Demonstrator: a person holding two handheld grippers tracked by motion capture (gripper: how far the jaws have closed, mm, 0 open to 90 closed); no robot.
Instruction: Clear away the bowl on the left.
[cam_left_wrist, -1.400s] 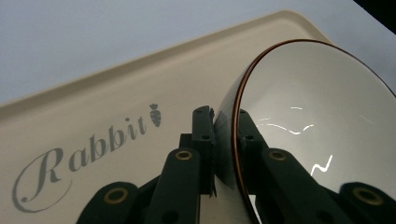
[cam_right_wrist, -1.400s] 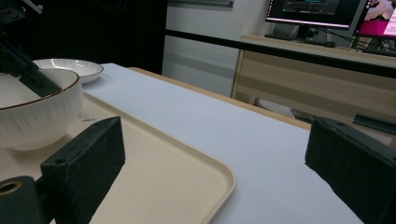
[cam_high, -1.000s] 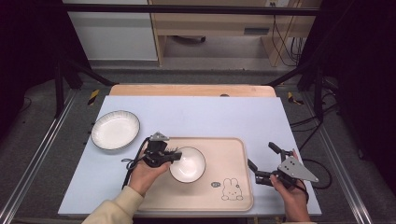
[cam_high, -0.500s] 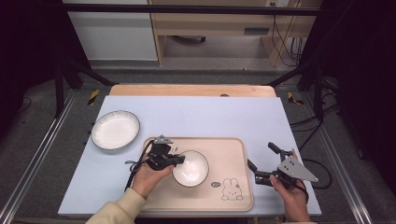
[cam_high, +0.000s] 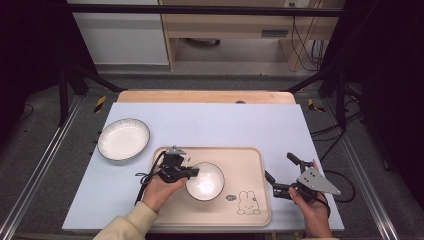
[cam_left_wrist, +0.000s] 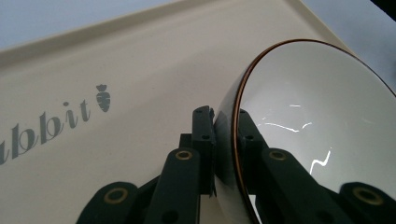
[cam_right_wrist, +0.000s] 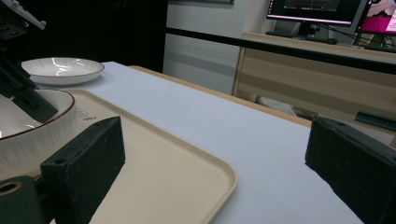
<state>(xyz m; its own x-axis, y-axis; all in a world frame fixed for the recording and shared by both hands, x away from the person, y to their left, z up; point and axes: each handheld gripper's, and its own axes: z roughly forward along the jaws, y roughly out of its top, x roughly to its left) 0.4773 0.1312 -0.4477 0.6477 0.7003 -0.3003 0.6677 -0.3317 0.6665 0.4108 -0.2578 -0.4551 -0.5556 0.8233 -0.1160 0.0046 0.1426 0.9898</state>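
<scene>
Bowl placement looks close to finished, judging from how things lie. In the high view the white bowl (cam_high: 205, 181) with its thin brown rim sits low in the middle of the frame, on the left half of the beige tray (cam_high: 250, 160), above and left of the tray's printed rabbit (cam_high: 246, 202). The left gripper (cam_high: 192, 172) comes in from the bowl's left side, and its jaws are pinched on the bowl's rim: in the left gripper view one jaw lies against the outer wall and the other inside, with the rim of the bowl (cam_left_wrist: 308, 135) squeezed between them at the centre of the frame. The bowl looks tilted there, though the camera turns with the hand, so I cannot tell whether its base is flat on the tray (cam_left_wrist: 116, 70) or just above it.

What seems left for this bowl is to settle it and release the rim. A second dish, the ribbed white plate (cam_high: 123, 138), lies at the left of the frame on the pale blue table (cam_high: 225, 122), well apart from the tray, and would probably be next if both dishes belong there.

The right gripper (cam_high: 280, 172) waits at the lower right, just beside the tray's right edge, its jaws spread wide and holding nothing.
</scene>
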